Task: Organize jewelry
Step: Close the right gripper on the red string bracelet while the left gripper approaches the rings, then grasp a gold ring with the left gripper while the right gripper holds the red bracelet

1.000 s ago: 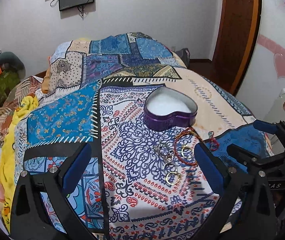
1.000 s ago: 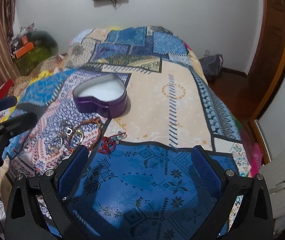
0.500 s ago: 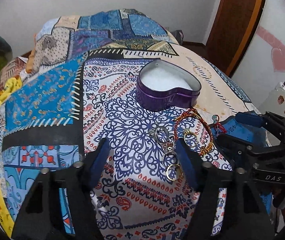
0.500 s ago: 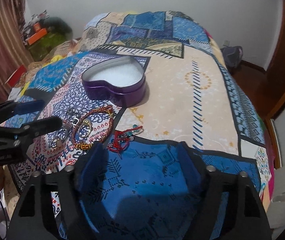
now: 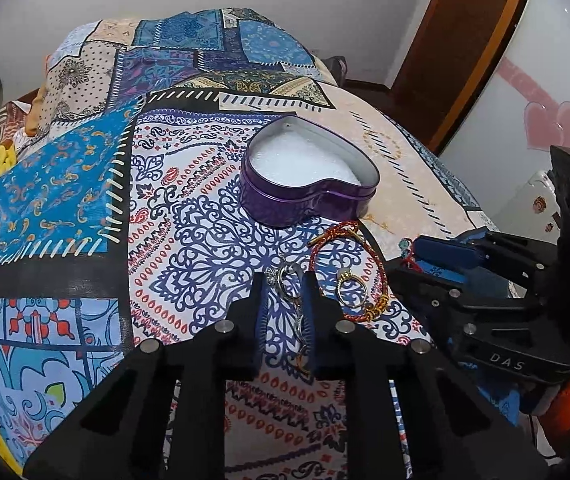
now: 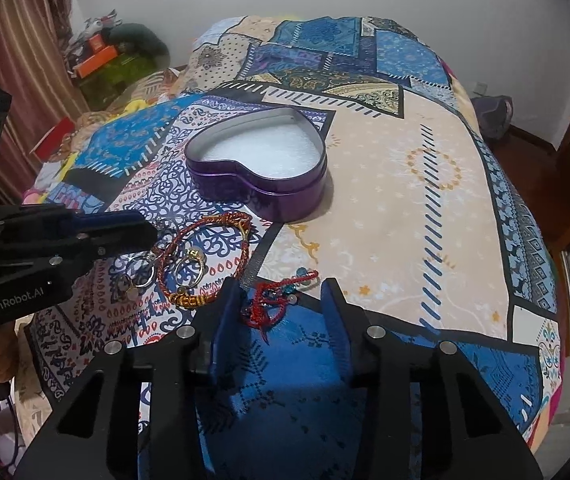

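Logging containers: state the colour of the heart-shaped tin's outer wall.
Purple; the heart-shaped tin, white-lined inside, shows best in the right wrist view.

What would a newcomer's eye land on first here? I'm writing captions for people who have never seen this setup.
First, the open purple heart-shaped tin with its white lining, sitting mid-bed on the busy patchwork bedspread. Next, the jewelry in front of it: a red-and-gold braided bracelet ringing a gold ring. The left gripper straddles silver rings, and the right gripper brackets a red beaded trinket.

Place: a bedroom in a home
Bed (image 5: 189, 216): big, with a patchwork cover
Door (image 5: 465, 40): brown wood
Wall (image 5: 557, 60): white, with pink hearts (image 5: 561, 130)
Curtain (image 6: 13, 60): striped, by the bed
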`<state>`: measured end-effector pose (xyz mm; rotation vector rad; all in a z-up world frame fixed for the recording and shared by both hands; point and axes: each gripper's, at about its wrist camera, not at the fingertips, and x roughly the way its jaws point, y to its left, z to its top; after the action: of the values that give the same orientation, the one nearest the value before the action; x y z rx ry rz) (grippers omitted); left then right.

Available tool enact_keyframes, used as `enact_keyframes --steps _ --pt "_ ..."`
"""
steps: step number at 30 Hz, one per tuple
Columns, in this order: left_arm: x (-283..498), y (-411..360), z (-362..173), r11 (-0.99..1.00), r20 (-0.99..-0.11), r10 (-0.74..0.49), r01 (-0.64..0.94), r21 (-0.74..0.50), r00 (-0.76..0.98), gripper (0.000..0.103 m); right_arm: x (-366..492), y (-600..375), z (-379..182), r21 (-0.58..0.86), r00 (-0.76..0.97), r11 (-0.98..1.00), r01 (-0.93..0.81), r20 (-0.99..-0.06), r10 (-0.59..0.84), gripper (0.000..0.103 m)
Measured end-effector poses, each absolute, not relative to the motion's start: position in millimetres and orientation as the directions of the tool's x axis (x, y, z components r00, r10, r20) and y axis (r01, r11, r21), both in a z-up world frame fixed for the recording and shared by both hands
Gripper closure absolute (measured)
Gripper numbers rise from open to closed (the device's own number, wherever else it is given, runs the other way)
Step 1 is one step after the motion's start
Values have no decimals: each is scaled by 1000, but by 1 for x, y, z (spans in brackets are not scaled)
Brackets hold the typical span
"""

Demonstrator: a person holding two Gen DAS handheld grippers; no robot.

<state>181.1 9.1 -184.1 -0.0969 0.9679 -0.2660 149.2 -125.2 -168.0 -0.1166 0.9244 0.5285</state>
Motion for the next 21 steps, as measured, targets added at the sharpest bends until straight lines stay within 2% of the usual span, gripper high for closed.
enact_keyframes --steps 2,5,9,15,18,20,21 --pt "182 10 -185 963 -800 -268 174 -206 537 90 150 -125 -169 133 481 864 -485 -785 391 68" --pt "183 11 -185 965 -802 -263 162 -207 537 98 150 -125 -170 140 478 861 -488 -783 398 79" --pt "182 11 -187 966 -808 -256 162 -200 531 101 149 -125 -169 140 481 859 -492 -779 403 93" --pt "177 13 -179 964 -811 -264 168 -206 522 101 146 -125 -166 133 494 860 -493 -771 403 95" --pt "176 11 -179 959 -825 -282 182 -219 491 96 144 -127 -165 134 500 860 -491 -765 405 95" --pt "174 8 -181 961 -838 -269 188 -202 475 86 143 -127 -163 137 505 861 -489 -761 407 95" --pt "172 6 -181 961 -838 -268 192 -199 475 84 141 -128 -162 140 508 862 -487 -757 411 95"
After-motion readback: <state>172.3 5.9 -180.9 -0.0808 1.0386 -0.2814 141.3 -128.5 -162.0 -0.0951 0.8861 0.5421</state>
